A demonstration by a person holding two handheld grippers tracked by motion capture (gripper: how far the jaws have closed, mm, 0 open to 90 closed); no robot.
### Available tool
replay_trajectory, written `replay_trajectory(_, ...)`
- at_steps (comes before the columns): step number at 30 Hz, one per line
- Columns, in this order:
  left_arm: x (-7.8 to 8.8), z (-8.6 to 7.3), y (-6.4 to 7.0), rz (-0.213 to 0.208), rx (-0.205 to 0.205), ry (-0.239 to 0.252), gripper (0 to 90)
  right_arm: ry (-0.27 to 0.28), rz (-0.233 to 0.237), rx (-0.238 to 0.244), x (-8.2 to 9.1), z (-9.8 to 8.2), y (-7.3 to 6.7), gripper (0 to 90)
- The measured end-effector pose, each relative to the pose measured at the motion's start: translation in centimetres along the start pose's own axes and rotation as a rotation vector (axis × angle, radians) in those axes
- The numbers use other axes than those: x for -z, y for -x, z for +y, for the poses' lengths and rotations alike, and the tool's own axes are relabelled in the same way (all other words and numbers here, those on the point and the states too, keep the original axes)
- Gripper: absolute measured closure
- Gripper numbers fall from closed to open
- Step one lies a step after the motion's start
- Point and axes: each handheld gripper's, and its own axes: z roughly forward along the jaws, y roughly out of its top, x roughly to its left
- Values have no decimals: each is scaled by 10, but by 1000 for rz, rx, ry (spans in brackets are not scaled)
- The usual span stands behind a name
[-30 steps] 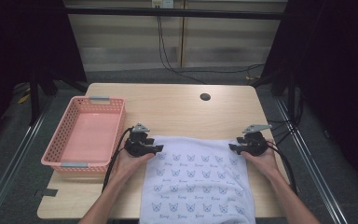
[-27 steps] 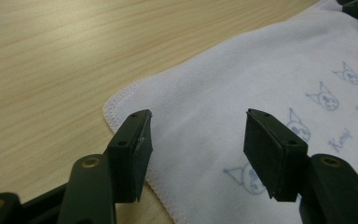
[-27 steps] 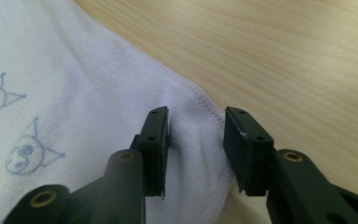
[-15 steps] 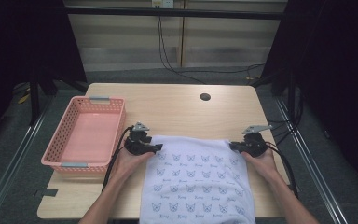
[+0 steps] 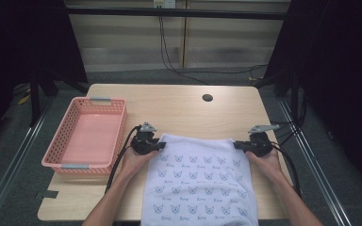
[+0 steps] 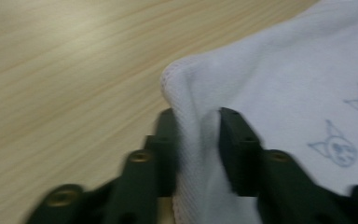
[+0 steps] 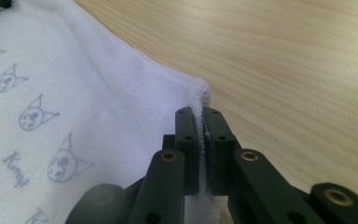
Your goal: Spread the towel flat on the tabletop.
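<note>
A white towel (image 5: 200, 179) printed with small cat faces lies flat on the wooden table (image 5: 184, 113) and hangs over the near edge. My left gripper (image 5: 160, 146) is at its far left corner. In the left gripper view the jaws (image 6: 196, 140) have just been closing and now pinch a bunched fold of the towel (image 6: 284, 70). My right gripper (image 5: 239, 144) is at the far right corner. In the right gripper view its jaws (image 7: 200, 121) are shut tight on the hem of the towel (image 7: 74, 93).
A pink plastic basket (image 5: 119, 134) stands on the table's left side, close to my left hand. A round cable hole (image 5: 207, 98) lies in the tabletop beyond the towel. Dark frame posts rise at both sides of the table.
</note>
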Motion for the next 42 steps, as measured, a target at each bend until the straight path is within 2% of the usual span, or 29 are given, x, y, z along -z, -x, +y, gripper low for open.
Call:
replay_trajectory(1, 0, 1, 0, -15, 0, 6, 847, 6, 4, -6, 1, 1, 0, 866)
replay_trajectory(3, 7, 3, 0, -56, 39, 46, 861, 37, 21, -14, 7, 3, 1, 867)
replay_trajectory(5, 15, 7, 1, -62, 37, 76, 864, 87, 33, -38, 19, 8, 4, 868)
replay_trajectory(6, 23, 10, 2, -78, 37, 98, 864, 87, 33, -38, 19, 8, 4, 868)
replay_trajectory(8, 34, 14, 3, -73, 37, 132, 864, 125, 36, -47, 29, 14, 7, 869)
replay_trajectory(9, 46, 20, 3, -80, 46, 169, 864, 144, 42, -50, 33, 18, 7, 869)
replay_trajectory(10, 50, 22, 2, -78, 41, 179, 864, 190, 51, -49, 42, 27, 8, 869)
replay_trajectory(12, 57, 30, 1, -69, 42, 192, 864, 225, 61, -49, 49, 37, 7, 869)
replay_trajectory(17, 82, 57, -6, -46, 24, 252, 864, 277, 62, -11, 61, 68, 5, 869)
replay_trajectory(19, 86, 62, -8, -40, 22, 263, 864, 287, 63, -10, 64, 75, 5, 869)
replay_trajectory(20, 95, 72, -13, -47, 26, 293, 864, 314, 62, -3, 69, 89, 8, 869)
replay_trajectory(21, 95, 72, -13, -47, 26, 293, 864, 314, 62, -3, 69, 89, 8, 869)
replay_trajectory(22, 101, 81, -16, -41, 25, 309, 864, 329, 58, -7, 72, 98, 10, 869)
replay_trajectory(25, 105, 89, -17, -28, 16, 313, 865, 341, 60, -12, 73, 108, 14, 870)
replay_trajectory(26, 109, 98, -19, -21, 9, 329, 865, 341, 49, -17, 71, 120, 16, 870)
replay_trajectory(30, 119, 110, -27, -1, 18, 355, 865, 355, 43, -8, 72, 138, 18, 871)
replay_trajectory(31, 119, 110, -27, -1, 18, 355, 865, 355, 43, -8, 72, 138, 18, 871)
replay_trajectory(35, 129, 124, -33, -5, 22, 395, 865, 379, 33, 0, 77, 160, 19, 873)
replay_trajectory(37, 130, 129, -34, -10, 41, 416, 865, 389, 27, 0, 79, 169, 20, 873)
replay_trajectory(38, 130, 133, -35, 1, 33, 416, 865, 393, 23, -2, 80, 173, 21, 874)
replay_trajectory(39, 131, 136, -36, -6, 40, 426, 865, 398, 19, -5, 82, 178, 21, 874)
replay_trajectory(42, 129, 134, -37, -7, 47, 424, 865, 426, 24, -13, 88, 186, 23, 875)
